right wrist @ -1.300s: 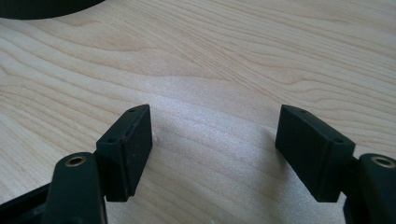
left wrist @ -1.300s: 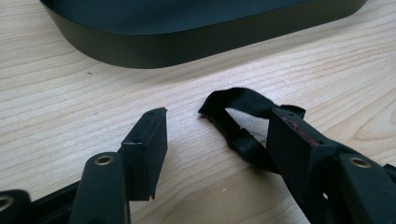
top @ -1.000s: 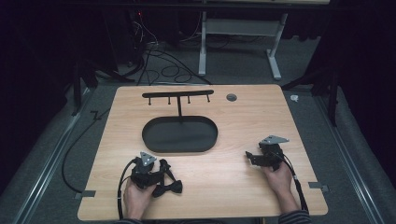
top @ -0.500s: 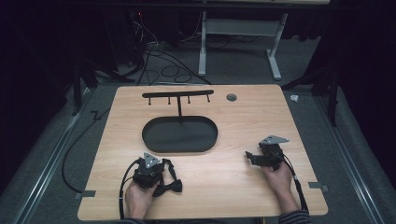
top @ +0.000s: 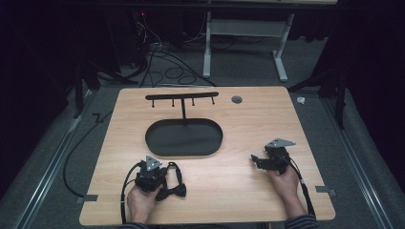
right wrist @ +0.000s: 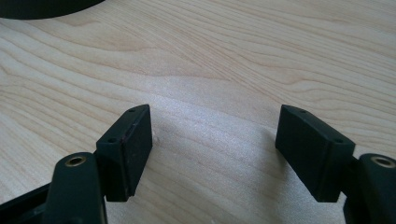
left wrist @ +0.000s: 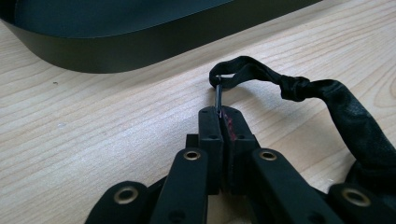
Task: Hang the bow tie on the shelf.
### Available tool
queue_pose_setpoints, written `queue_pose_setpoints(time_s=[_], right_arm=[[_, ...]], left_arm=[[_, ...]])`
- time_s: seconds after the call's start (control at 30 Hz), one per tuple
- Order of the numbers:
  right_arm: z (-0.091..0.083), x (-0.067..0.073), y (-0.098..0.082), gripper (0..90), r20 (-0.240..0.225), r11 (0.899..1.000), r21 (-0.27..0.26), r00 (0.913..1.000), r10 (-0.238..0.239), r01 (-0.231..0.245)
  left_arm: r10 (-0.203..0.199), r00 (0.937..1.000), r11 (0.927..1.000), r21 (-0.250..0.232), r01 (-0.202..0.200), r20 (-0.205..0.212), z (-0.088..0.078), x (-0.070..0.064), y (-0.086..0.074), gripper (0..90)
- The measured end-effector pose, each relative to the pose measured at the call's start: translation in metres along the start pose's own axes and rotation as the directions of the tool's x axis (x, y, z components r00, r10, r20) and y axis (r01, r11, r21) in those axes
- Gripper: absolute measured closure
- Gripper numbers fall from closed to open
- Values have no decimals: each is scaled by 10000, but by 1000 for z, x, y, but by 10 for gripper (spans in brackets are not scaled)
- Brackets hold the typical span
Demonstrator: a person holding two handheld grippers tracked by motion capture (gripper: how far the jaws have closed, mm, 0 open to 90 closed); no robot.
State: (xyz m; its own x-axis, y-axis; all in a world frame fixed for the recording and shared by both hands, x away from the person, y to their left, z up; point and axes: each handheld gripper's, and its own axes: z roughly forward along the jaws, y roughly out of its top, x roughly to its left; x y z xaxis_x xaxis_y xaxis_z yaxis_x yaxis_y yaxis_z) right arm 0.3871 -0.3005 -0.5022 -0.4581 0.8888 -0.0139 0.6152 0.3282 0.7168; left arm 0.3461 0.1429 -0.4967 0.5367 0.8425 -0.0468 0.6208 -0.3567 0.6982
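Observation:
A black bow tie (top: pixel 175 191) lies on the wooden table (top: pixel 229 191) near its front left, its strap (left wrist: pixel 252 74) looping toward the tray. My left gripper (top: pixel 157 175) sits just left of it. Its jaws have just been closing, and the left gripper view shows them shut (left wrist: pixel 219 114) on the thin metal hook (left wrist: pixel 218 95) at the strap's end. My right gripper (top: pixel 258 162) rests at the front right, pointing left. Its jaws stand wide open (right wrist: pixel 212 144) over bare wood with nothing between them.
A black oval tray (top: pixel 157 148) lies mid-table, and its wall (left wrist: pixel 116 51) is just ahead of the left gripper. From its far side rises a post with a hook bar (top: pixel 181 97). A small grey disc (top: pixel 237 99) lies at the back. Cables cross the floor beyond.
The left gripper's jaws have closed on the end of the bow tie's strap. Both hands have kept their places, and the right gripper is as before.

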Motion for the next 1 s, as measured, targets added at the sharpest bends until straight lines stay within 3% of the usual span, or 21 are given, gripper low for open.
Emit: queue_pose_setpoints(time_s=[0.3,0.9,0.97,1.0], right_arm=[[0,0,0,283,1,10000,-2,10000,-2,2],[0,0,0,284,0,10000,-2,10000,-4,4],[0,0,0,283,-2,10000,-1,10000,6,-6],[0,0,0,283,-4,10000,-12,10000,0,0]], left_arm=[[-153,9992,9995,-262,162,357,-5,2,4,880],[200,9985,9941,-1072,-145,504,-30,-2,22,880],[146,9981,9931,-1166,-77,591,-31,-1,24,880],[-88,9955,9901,-1388,218,941,-35,0,26,880]])
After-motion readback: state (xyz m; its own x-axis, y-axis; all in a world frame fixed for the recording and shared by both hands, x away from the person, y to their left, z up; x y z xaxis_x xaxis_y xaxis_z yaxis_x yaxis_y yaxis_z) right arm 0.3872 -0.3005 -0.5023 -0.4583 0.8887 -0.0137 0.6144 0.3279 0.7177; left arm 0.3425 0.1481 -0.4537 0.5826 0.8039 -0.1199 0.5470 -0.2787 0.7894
